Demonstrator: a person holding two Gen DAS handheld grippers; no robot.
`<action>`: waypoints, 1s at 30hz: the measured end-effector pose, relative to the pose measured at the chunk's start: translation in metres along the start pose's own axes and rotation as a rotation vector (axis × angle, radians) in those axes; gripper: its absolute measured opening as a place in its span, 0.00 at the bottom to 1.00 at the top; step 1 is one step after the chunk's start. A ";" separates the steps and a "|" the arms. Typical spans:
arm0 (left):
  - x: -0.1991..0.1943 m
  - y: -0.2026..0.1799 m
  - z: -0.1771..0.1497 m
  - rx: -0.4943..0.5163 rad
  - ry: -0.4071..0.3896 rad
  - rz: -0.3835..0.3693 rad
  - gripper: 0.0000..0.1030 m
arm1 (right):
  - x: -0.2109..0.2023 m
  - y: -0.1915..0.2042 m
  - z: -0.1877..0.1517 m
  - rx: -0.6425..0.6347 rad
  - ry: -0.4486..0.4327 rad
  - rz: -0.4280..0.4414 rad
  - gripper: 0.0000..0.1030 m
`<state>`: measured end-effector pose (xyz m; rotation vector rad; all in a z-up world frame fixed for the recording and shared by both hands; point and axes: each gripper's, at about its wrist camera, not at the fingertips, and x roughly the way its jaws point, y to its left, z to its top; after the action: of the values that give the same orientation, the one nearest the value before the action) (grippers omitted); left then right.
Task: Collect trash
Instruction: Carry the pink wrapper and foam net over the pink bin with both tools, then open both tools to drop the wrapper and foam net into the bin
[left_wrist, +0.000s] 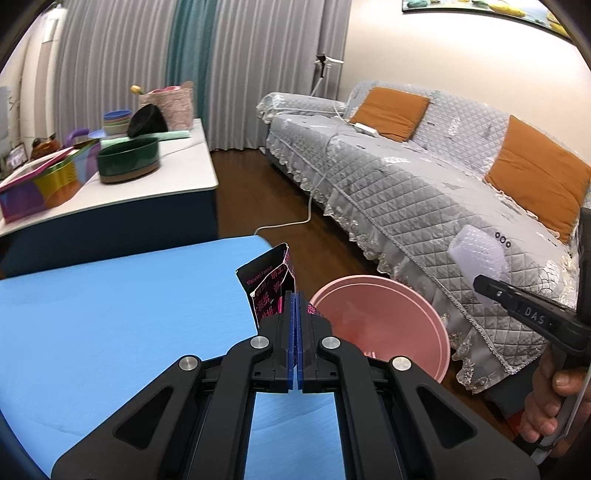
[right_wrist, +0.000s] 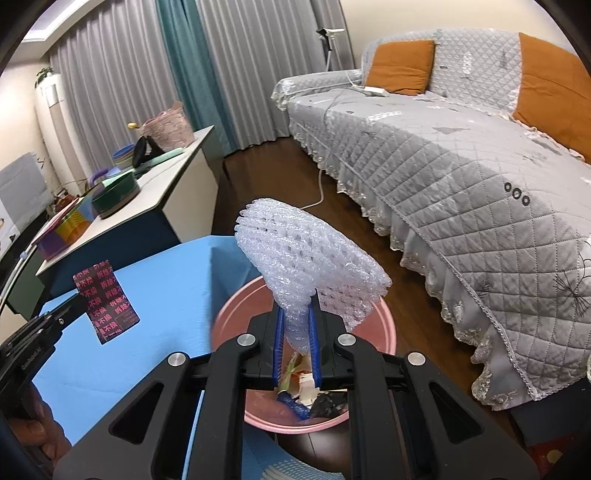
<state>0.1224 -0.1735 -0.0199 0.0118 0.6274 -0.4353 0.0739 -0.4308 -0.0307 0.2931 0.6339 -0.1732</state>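
1. Trash is held in both tools: a black wrapper with pink print (left_wrist: 266, 288) in the left one and a piece of white foam netting (right_wrist: 306, 254) in the right one.
2. Left tool (left_wrist: 295, 299) has its blue pads pressed together on the lower edge of the wrapper, which stands up from the tips, creased and torn along its top.
3. Right tool (right_wrist: 297, 321) pinches the narrow, bunched end of the netting between its blue pads; the rest fans out wide above the tips.
4. Pink bin (right_wrist: 384, 332) sits on the dark wooden floor just beside the blue surface (left_wrist: 110, 314), and the netting hangs directly above its opening.
5. Inside the bin lie scraps already: something blue, white paper bits, a dark crumpled piece and a greenish strip.
6. In the left wrist view the wrapper is at the corner of the blue surface, next to the bin's rim and not over the opening.
7. A hand (left_wrist: 546, 410) grips the right tool's handle at the right edge of the left wrist view.
8. Beyond the bin a sofa under a grey quilted cover (left_wrist: 424, 177) carries orange cushions.
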 end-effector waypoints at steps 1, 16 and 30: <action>0.002 -0.003 0.002 0.003 0.001 -0.004 0.00 | 0.001 -0.003 0.001 0.008 0.000 -0.002 0.12; 0.034 -0.045 0.013 0.054 0.027 -0.051 0.00 | 0.019 -0.019 0.009 0.043 0.004 -0.009 0.12; 0.070 -0.060 0.014 0.072 0.116 -0.140 0.06 | 0.040 -0.022 0.007 0.057 0.066 -0.023 0.54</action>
<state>0.1574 -0.2573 -0.0411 0.0628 0.7293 -0.5958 0.1037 -0.4566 -0.0541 0.3476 0.6983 -0.2047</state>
